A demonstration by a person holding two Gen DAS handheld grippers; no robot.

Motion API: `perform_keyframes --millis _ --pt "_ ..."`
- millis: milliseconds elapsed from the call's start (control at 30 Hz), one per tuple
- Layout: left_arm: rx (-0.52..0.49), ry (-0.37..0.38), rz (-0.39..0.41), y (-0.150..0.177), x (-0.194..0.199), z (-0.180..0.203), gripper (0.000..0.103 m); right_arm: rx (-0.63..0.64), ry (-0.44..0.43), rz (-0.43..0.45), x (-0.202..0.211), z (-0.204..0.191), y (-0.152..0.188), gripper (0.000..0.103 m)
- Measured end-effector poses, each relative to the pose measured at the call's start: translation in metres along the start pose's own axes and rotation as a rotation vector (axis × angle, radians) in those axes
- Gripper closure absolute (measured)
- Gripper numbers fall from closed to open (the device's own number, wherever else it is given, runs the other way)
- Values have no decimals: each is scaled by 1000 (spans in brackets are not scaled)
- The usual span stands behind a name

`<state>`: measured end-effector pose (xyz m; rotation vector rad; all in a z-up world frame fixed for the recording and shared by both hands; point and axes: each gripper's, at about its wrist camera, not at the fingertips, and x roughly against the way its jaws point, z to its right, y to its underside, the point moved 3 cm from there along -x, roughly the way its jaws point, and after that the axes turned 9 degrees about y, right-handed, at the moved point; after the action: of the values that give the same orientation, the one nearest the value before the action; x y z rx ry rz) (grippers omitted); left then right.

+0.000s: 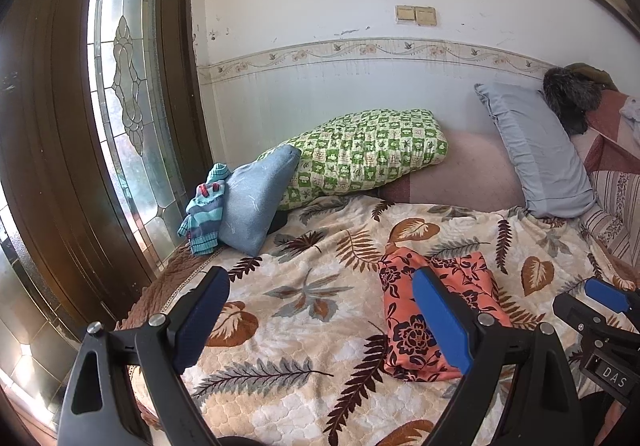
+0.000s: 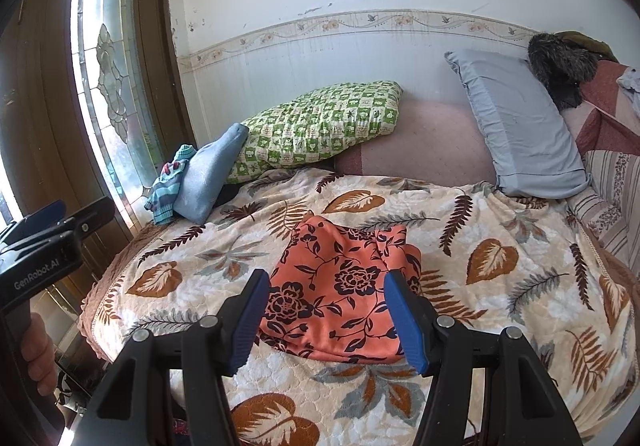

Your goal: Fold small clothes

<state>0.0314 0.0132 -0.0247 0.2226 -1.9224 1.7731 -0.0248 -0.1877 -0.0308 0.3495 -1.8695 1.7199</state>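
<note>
An orange garment with dark flowers [image 2: 340,278] lies crumpled and loosely folded on the leaf-patterned blanket [image 2: 480,258]. My right gripper [image 2: 326,318] hovers just in front of the garment's near edge. Its blue pads [image 2: 404,318] stand apart on either side and do not touch the cloth. In the left wrist view the same garment [image 1: 404,330] shows partly behind the right finger of my left gripper [image 1: 320,306]. That gripper is wide open over bare blanket [image 1: 312,286], left of the garment. A hand [image 2: 38,354] holds the left gripper [image 2: 76,216] at the far left.
A teal striped small garment [image 1: 204,206] and a pale blue folded cloth [image 1: 256,198] lean at the bed's far left. Behind them are a green checked pillow [image 1: 360,154] and a grey-blue pillow [image 1: 536,150]. A dark wooden door with glass [image 1: 120,86] stands left.
</note>
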Motion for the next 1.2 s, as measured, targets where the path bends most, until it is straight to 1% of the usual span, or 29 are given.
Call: perform_keyframes --millis 167,567,700,867,1067,1200 --pt "4 12 1 1 -4 -4 10 1 10 10 -6 -2 -9 40" --pt "28 5 11 -2 -11 -17 10 33 -4 40 -9 -25 -22 40" --pt "30 14 8 -1 -15 -18 10 35 -7 33 -12 -29 -19 40" --pt "19 32 -7 2 -22 -13 10 46 19 21 -15 -24 -8 40" --pt "33 89 -32 6 -27 -3 10 25 36 -2 -16 -8 2 40" --pt "34 87 -26 6 -26 1 10 22 36 -3 -16 -5 3 40"
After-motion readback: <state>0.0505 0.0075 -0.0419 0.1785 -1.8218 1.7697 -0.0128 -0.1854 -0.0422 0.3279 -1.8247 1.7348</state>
